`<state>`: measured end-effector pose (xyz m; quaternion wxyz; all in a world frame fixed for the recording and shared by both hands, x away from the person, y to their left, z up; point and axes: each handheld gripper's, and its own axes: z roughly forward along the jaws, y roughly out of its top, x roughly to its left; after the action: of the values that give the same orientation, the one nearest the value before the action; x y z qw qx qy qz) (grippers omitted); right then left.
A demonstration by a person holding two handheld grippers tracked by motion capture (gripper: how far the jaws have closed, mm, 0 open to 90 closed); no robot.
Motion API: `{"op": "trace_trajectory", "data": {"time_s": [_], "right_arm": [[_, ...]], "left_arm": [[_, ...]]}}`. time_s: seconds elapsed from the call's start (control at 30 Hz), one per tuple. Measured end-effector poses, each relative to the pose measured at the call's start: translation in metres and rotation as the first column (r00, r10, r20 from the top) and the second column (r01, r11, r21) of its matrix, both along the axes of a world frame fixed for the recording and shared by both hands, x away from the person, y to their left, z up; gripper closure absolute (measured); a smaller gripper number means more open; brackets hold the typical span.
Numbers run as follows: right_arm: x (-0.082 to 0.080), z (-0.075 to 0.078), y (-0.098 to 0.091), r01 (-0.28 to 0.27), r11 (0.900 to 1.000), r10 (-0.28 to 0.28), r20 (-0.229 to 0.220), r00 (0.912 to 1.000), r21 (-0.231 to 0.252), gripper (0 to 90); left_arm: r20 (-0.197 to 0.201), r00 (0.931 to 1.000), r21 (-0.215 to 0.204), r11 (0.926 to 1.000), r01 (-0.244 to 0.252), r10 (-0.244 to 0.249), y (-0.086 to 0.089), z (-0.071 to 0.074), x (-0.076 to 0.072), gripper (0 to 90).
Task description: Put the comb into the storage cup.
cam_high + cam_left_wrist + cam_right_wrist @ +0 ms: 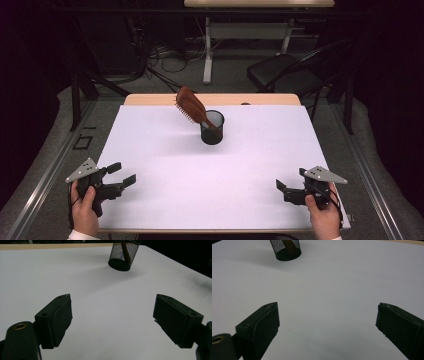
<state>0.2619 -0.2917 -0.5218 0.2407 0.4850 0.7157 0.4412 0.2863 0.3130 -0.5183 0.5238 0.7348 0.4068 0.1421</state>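
A black mesh cup (212,128) stands on the white sheet (165,150), toward the far middle of the table. A brown hairbrush (192,106) stands handle-down in it, its head leaning up and to the left. My left gripper (123,173) rests low near the front left corner, open, with nothing between its fingers. My right gripper (291,178) sits near the front right, open too and holding nothing. In the left gripper view its gripper (113,298) faces bare sheet, with the cup (123,255) far ahead. The right gripper view has its gripper (328,306) over bare sheet and the cup (287,250) at upper left.
A strip of wooden tabletop (260,99) shows beyond the sheet's far edge. Behind the table are a black chair (282,70), a white desk leg (207,50) and cables on the floor. A hand holds each gripper at the table's front edge.
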Motion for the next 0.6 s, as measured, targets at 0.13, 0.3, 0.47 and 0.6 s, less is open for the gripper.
{"op": "trace_trajectory", "data": {"time_s": [0.13,0.3,0.47,0.6], "right_arm": [[-0.001,-0.003,-0.001,-0.004,1.0000,0.004,-0.005,1.0000,0.000,4.7],[-0.001,-0.006,-0.001,-0.001,1.0000,0.001,0.012,0.9999,-0.003,4.7],[-0.002,-0.011,-0.002,0.004,1.0000,-0.003,0.007,1.0000,-0.006,4.9],[-0.002,-0.013,-0.002,0.011,0.9999,-0.011,0.009,0.9999,-0.004,4.9]], "left_arm": [[0.002,1.0000,0.002,1.0000,-0.005,0.005,0.001,-0.003,-0.001,15.8],[0.001,1.0000,0.016,0.9999,-0.002,0.002,0.002,-0.008,-0.001,15.9],[0.000,1.0000,0.015,0.9999,0.003,-0.003,0.004,-0.012,-0.001,15.9],[0.002,1.0000,0.013,0.9999,-0.002,0.002,0.004,-0.013,0.000,15.8]]}}
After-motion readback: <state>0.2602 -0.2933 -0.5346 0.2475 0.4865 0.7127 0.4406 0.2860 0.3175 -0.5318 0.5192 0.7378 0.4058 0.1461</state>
